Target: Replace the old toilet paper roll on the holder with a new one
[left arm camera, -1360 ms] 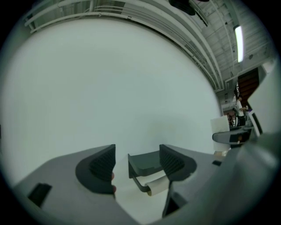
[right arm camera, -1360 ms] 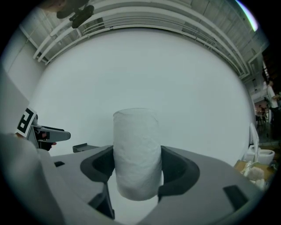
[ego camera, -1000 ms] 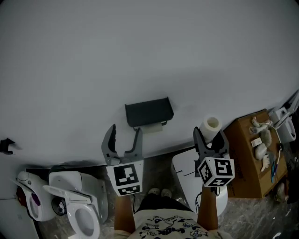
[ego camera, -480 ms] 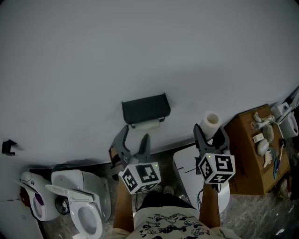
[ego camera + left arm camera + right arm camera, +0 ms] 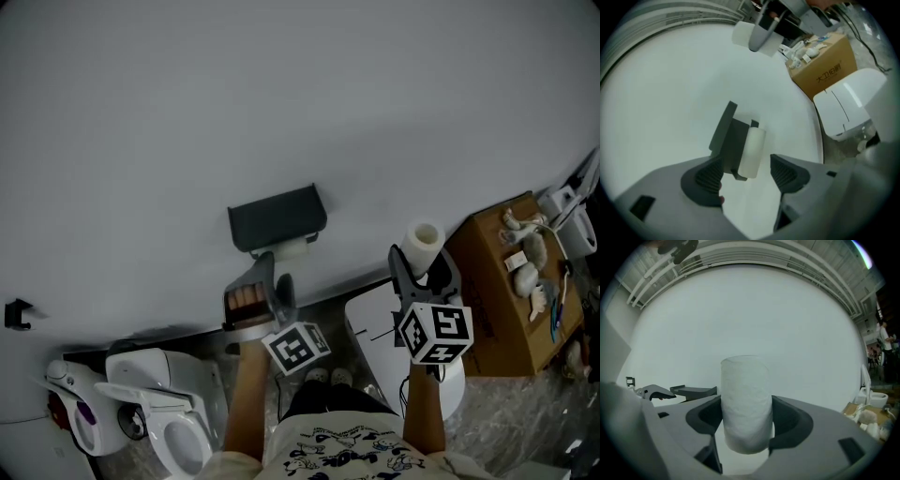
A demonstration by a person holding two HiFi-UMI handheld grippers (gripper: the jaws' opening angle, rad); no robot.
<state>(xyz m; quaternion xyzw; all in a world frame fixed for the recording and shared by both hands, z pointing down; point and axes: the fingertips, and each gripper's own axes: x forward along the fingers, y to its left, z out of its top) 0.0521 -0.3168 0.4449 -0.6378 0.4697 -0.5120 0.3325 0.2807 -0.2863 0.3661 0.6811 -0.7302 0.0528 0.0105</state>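
Note:
A black holder [image 5: 277,216] is fixed to the grey wall, with the thin old roll [image 5: 292,249] hanging under it. My left gripper [image 5: 273,277] is turned on its side just below the old roll. It is open, and in the left gripper view the old roll [image 5: 751,152] and holder [image 5: 727,138] sit beyond the gap between the pads [image 5: 710,178]. My right gripper [image 5: 423,274] is to the right, shut on a full white new roll [image 5: 424,246] held upright. In the right gripper view the new roll [image 5: 745,401] fills the jaws.
A white toilet [image 5: 161,422] with its seat up stands at the lower left. A white lidded bin [image 5: 380,339] sits under my right gripper. To its right, a cardboard box [image 5: 506,305] carries small items. The bin [image 5: 848,108] and box [image 5: 825,65] also show in the left gripper view.
My left gripper has rolled onto its side and moved up to the right, close under the old roll. The right gripper has kept still with the new roll.

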